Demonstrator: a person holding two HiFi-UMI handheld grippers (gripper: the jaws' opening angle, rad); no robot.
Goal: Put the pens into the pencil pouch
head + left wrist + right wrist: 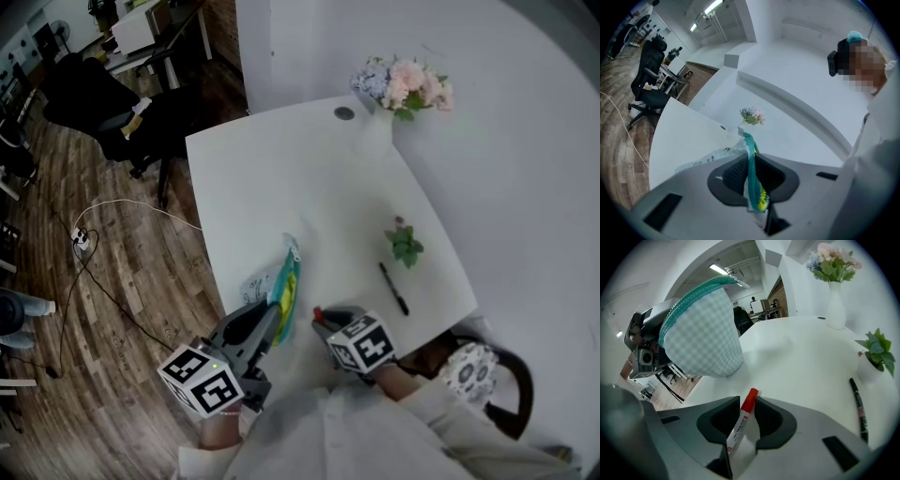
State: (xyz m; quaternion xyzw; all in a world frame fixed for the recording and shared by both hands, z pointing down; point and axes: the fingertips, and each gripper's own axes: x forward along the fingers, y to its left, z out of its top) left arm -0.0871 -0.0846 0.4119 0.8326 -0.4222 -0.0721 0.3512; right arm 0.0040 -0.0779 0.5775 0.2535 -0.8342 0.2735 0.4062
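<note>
**Positions.**
- The left gripper [751, 157] is clamped on the teal zip edge of the pencil pouch [701, 331]. The pouch is held up off the table [281, 178], near its front edge.
- The right gripper [747, 398] is closed on a red-capped marker [738, 426]. Contact is seen only at the jaw tips, by the cap.
- A black pen [393, 288] is left lying flat on the table, near the small plant [404, 244].

**Risks.**
- The marker is gripped askew and near one end, so it may be levered out and dropped when carried to the pouch.
- An open pouch mouth is shown in no view. If it is pinched flat, the cap may be stubbed on the fabric.

**Orientation.**
- The marker's long axis is slanted across the jaw gap, cap leading, away from the person and downward.
- The black pen's axis is laid pointing away from the person.
</note>
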